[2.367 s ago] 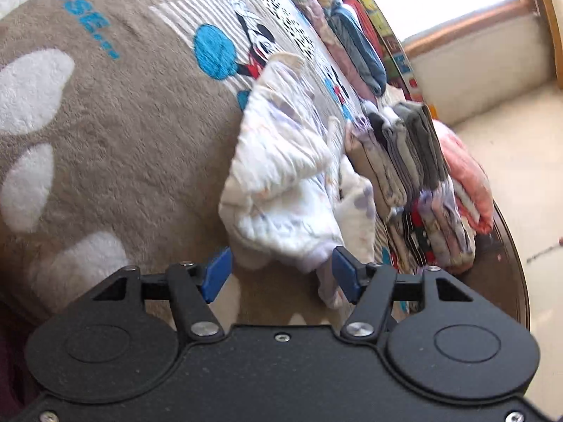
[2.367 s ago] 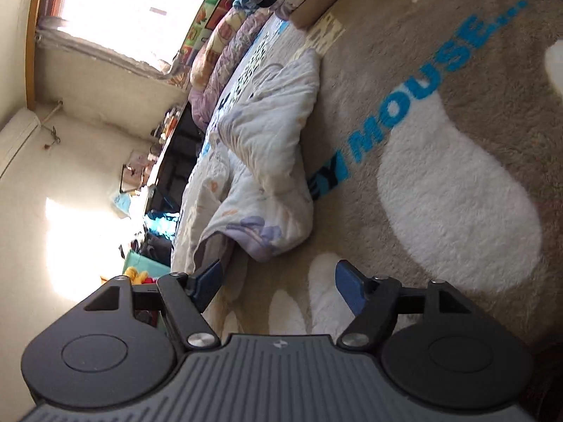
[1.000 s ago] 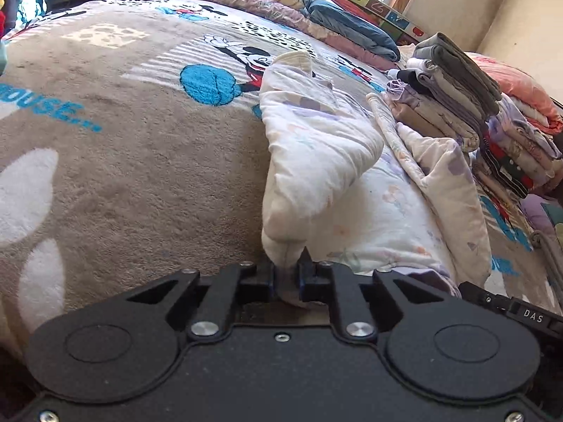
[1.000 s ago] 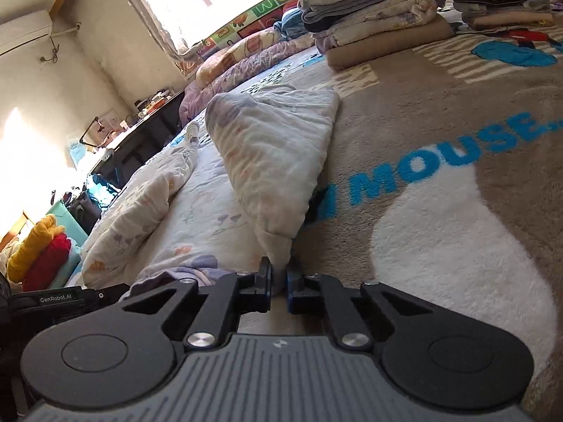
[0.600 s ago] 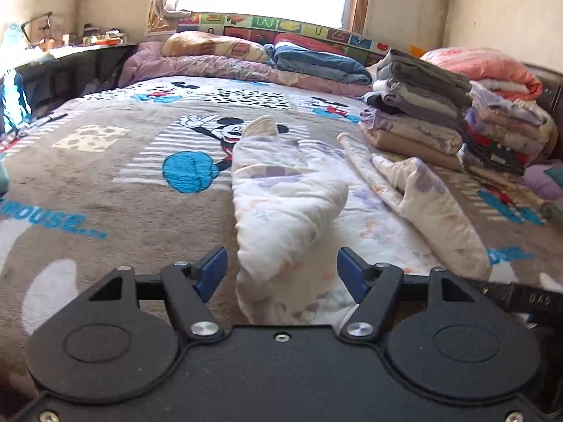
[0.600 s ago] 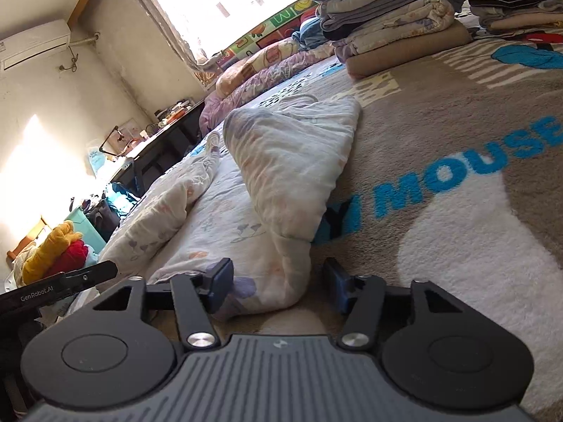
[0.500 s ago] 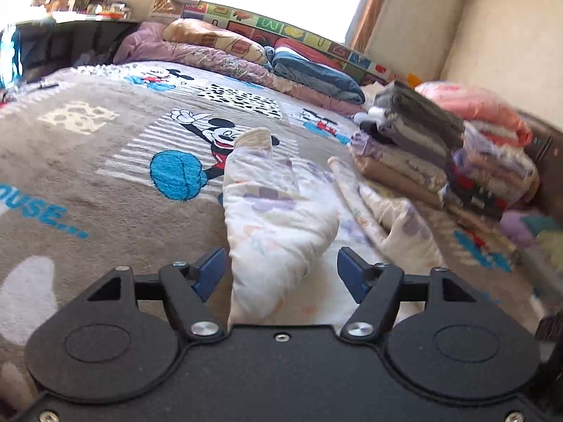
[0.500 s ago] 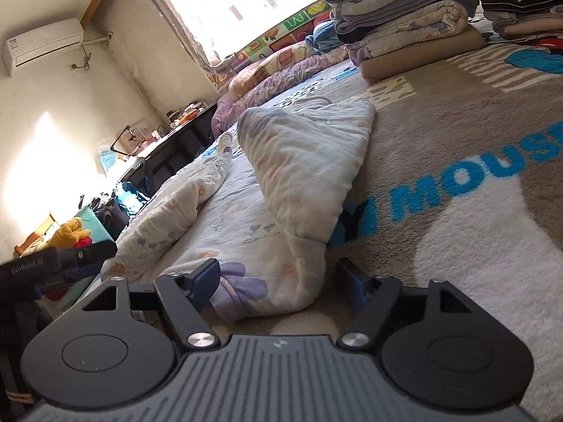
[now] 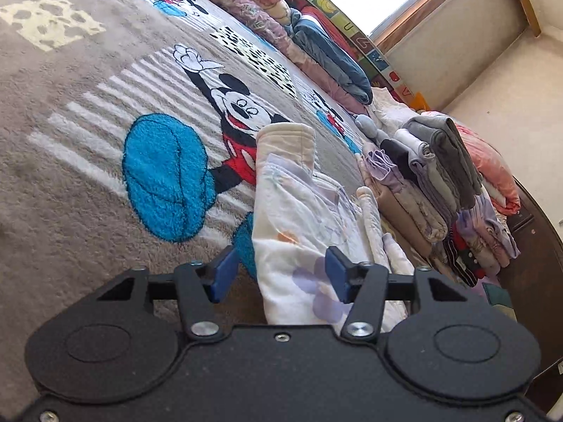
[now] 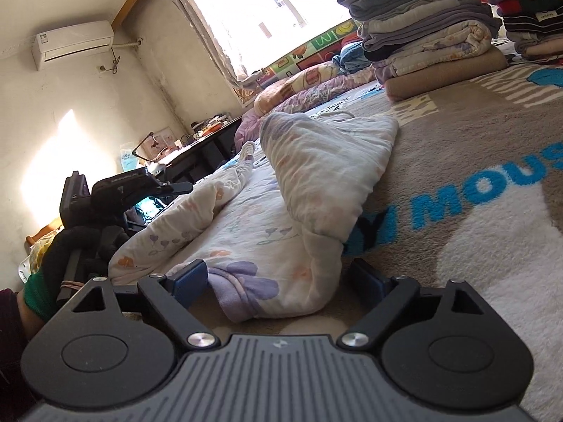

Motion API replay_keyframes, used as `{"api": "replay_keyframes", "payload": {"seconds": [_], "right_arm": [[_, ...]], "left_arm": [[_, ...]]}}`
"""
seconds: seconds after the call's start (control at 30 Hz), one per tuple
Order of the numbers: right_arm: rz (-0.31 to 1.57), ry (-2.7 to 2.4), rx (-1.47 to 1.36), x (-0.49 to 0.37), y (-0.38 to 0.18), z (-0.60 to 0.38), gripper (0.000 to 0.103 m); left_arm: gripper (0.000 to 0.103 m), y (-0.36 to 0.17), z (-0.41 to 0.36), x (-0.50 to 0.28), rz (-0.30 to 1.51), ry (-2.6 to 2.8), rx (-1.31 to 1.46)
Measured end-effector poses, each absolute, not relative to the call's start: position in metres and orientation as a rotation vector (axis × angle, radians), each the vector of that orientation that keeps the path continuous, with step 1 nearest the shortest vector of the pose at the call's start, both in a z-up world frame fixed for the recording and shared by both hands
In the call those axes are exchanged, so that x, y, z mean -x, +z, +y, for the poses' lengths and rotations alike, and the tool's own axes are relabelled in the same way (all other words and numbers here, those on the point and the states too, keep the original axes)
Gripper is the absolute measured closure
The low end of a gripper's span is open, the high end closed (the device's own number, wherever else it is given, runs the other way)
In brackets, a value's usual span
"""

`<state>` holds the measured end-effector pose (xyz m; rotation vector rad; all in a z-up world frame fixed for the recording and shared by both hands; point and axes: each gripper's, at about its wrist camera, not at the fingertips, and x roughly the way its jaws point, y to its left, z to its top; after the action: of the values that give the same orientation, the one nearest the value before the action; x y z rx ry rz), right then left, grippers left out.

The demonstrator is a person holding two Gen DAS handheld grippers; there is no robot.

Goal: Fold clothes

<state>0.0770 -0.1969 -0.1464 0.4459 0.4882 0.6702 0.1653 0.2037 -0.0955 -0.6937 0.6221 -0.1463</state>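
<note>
A white floral quilted garment (image 9: 306, 218) lies partly folded on the grey-brown Mickey Mouse blanket (image 9: 88, 176). My left gripper (image 9: 279, 274) hovers over the garment's folded edge. Its jaws are closing with cloth between them, and the pads do not press on it. In the right wrist view the same garment (image 10: 316, 176) shows one side folded over its middle. Its near corner lies between the fingers of my right gripper (image 10: 279, 281), whose jaws are opening wide, clear of the cloth. The left gripper (image 10: 123, 190) appears there at the left, held by a gloved hand (image 10: 67, 256).
Stacks of folded clothes (image 9: 432, 176) stand on the bed beyond the garment, also in the right wrist view as folded stacks (image 10: 422, 42). Pillows and rolled bedding (image 9: 316, 45) line the window side. A dark desk (image 10: 204, 140) stands off the bed. A wooden bed end (image 9: 527, 246) rises at the right.
Both grippers were shut on the garment's near folded edge and have let it go. The left gripper has since shifted sideways and rolled, and its jaws are narrower than half a second ago.
</note>
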Motion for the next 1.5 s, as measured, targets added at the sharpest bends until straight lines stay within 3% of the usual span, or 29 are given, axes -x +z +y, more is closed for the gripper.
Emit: {"api": "replay_keyframes", "payload": {"seconds": [0.03,0.13,0.17,0.2,0.6,1.03,1.13,1.2,1.23,1.4,1.43,1.47,1.5], "right_arm": [[0.485,0.673,-0.444,-0.077,-0.147,-0.197,0.015],[0.472,0.685,-0.451,-0.078,-0.149,-0.198,0.015],[0.469,0.687,-0.452,-0.078,-0.149,-0.198,0.015],[0.466,0.689,-0.452,-0.078,-0.150,-0.198,0.015],[0.456,0.694,-0.455,-0.077,-0.150,-0.199,0.015],[0.490,0.663,-0.517,-0.081,-0.146,-0.200,0.015],[0.497,0.659,-0.536,-0.082,-0.145,-0.201,0.015],[0.500,0.660,-0.544,-0.082,-0.145,-0.202,0.015],[0.502,0.660,-0.547,-0.082,-0.145,-0.203,0.015],[0.512,0.659,-0.551,-0.080,-0.143,-0.204,0.015],[0.514,0.658,-0.551,-0.080,-0.143,-0.204,0.015],[0.517,0.657,-0.552,-0.080,-0.143,-0.204,0.015],[0.519,0.655,-0.554,-0.080,-0.143,-0.204,0.015]], "left_arm": [[0.061,-0.096,0.205,-0.168,0.622,-0.144,0.693],[0.081,-0.098,0.208,-0.172,0.616,-0.162,0.709],[0.093,-0.097,0.207,-0.171,0.606,-0.173,0.700],[0.095,-0.093,0.205,-0.168,0.591,-0.174,0.675],[0.097,-0.060,0.247,-0.105,0.411,0.044,0.667],[0.098,-0.084,0.307,-0.018,0.476,0.490,0.809],[0.089,-0.088,0.320,-0.013,0.440,0.479,0.916],[0.061,-0.092,0.325,-0.014,0.427,0.473,0.965],[0.055,-0.094,0.327,-0.015,0.422,0.471,0.987],[0.048,-0.099,0.320,-0.040,0.443,0.462,0.903],[0.049,-0.098,0.316,-0.046,0.449,0.448,0.850],[0.089,-0.097,0.313,-0.049,0.458,0.447,0.816],[0.098,-0.097,0.310,-0.051,0.465,0.448,0.785]]}}
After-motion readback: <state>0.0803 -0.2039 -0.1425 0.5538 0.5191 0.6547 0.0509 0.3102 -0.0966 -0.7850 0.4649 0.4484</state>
